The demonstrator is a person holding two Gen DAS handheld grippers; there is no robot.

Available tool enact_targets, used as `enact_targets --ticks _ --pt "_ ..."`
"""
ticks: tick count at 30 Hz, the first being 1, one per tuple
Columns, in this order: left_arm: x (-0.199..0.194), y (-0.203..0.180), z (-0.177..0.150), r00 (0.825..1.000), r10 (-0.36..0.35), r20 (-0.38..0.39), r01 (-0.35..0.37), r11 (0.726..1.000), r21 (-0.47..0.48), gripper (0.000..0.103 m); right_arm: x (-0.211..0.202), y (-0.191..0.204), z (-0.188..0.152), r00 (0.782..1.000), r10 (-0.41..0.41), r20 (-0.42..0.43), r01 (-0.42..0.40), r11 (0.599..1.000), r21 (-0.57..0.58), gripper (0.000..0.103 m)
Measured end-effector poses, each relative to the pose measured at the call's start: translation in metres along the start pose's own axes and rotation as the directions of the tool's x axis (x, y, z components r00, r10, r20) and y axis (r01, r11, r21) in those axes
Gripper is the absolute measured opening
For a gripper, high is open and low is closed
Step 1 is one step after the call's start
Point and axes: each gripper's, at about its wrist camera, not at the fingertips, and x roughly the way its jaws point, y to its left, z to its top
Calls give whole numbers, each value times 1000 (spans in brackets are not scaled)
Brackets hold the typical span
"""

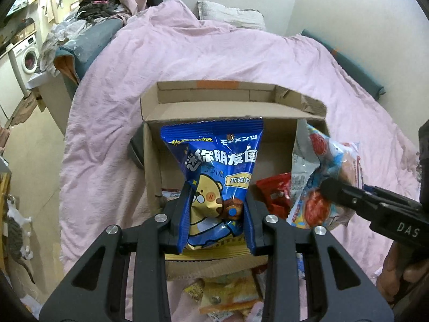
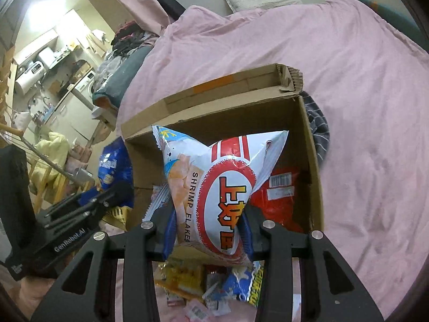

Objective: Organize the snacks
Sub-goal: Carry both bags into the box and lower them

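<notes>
My left gripper [image 1: 215,196] is shut on a blue chocolate snack bag [image 1: 214,169] with a cartoon bear, held upright over the open cardboard box [image 1: 233,110] on the pink bedding. My right gripper [image 2: 207,212] is shut on a white and red shrimp flakes bag [image 2: 222,185], also held over the box [image 2: 214,107]. The shrimp flakes bag [image 1: 321,177] and the right gripper show at the right of the left wrist view. The blue bag [image 2: 115,166] and the left gripper show at the left of the right wrist view. A red packet [image 2: 278,196] lies inside the box.
Several loose snack packets [image 2: 209,281] lie on the pink duvet [image 1: 214,51] in front of the box. A grey striped cloth [image 2: 319,131] sits beside the box's right wall. A pillow [image 1: 228,13] lies at the bed's head. Clutter and a washing machine [image 1: 29,56] stand at left.
</notes>
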Motion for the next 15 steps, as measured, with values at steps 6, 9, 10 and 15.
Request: enact_targets --ticks 6,9,10,15 --pt "23 6 -1 999 -6 -39 5 999 -35 29 25 -15 -5 1000 -7 -30 9 998 55 41" --pt "32 3 -1 998 -1 -57 0 1000 -14 29 38 -23 -6 999 -20 -48 24 997 73 41" --pt "33 3 -1 998 -1 -60 0 1000 -13 29 43 -25 -6 998 -17 -57 22 997 80 41" --pt "35 3 2 998 -13 -62 12 1000 -13 29 61 -30 -5 995 2 -101 10 994 112 42"
